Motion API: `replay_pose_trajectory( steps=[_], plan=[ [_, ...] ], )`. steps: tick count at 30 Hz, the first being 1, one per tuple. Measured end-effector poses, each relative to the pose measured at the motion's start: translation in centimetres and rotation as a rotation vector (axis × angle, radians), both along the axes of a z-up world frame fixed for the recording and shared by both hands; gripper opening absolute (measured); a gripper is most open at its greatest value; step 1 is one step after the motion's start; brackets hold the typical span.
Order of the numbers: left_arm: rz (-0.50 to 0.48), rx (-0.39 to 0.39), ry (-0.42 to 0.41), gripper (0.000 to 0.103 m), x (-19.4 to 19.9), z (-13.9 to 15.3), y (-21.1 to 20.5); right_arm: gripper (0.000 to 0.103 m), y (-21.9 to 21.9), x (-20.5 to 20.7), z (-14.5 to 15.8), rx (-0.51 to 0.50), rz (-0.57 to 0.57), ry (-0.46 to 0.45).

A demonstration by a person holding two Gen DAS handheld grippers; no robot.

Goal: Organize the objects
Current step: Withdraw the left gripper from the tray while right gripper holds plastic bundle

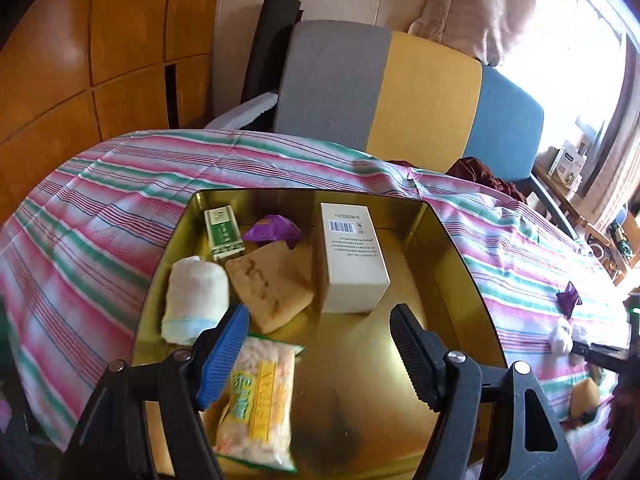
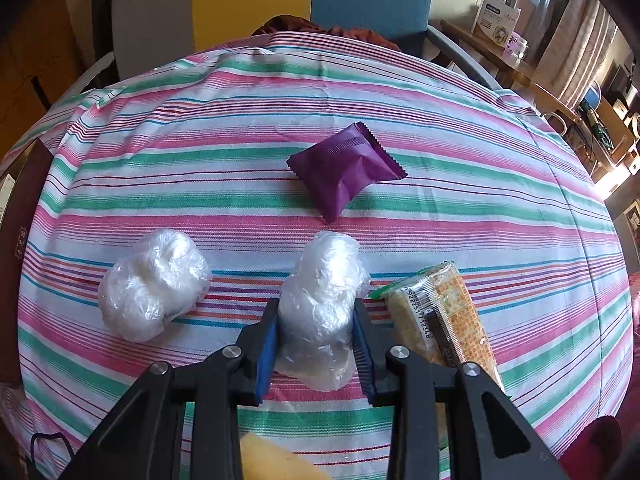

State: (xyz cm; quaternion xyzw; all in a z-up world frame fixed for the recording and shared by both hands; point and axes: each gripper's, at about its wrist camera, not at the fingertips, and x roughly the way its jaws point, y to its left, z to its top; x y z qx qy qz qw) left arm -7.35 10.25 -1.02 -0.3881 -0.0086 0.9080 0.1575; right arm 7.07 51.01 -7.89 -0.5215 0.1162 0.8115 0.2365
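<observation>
right hand-held gripper (image 2: 316, 344) closed around wrapped bundle (image 2: 322, 312) near surface (image 2: 240, 128) front edge (for transfer, presumably); left hand-held gripper (image 1: 320, 344) wide open, empty, above gold tray (image 1: 452, 240).

On the striped cloth lie two clear-plastic-wrapped white bundles (image 2: 154, 284) (image 2: 322, 312), one purple foil sachet (image 2: 346, 168) and one cracker pack (image 2: 444, 314).

Our left wrist view looks down close into the tin (image 1: 460, 240); our right faces the cloth (image 2: 440, 120); both share the cloth.
</observation>
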Motion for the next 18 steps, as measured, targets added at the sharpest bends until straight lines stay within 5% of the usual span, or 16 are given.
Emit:
replay_pose_trajectory(
  steps=[9, 18],
  plan=[
    [-0.019, -0.046, 0.083, 0.075, 3.2, 0.9, -1.3, 0.033, 0.0, -0.2, -0.1, 0.027, 0.009, -0.003],
    [-0.034, -0.04, 0.071, 0.075, 4.3, 0.5, -2.2, 0.033, 0.0, -0.3, -0.1, 0.031, -0.005, -0.004]
  ],
)
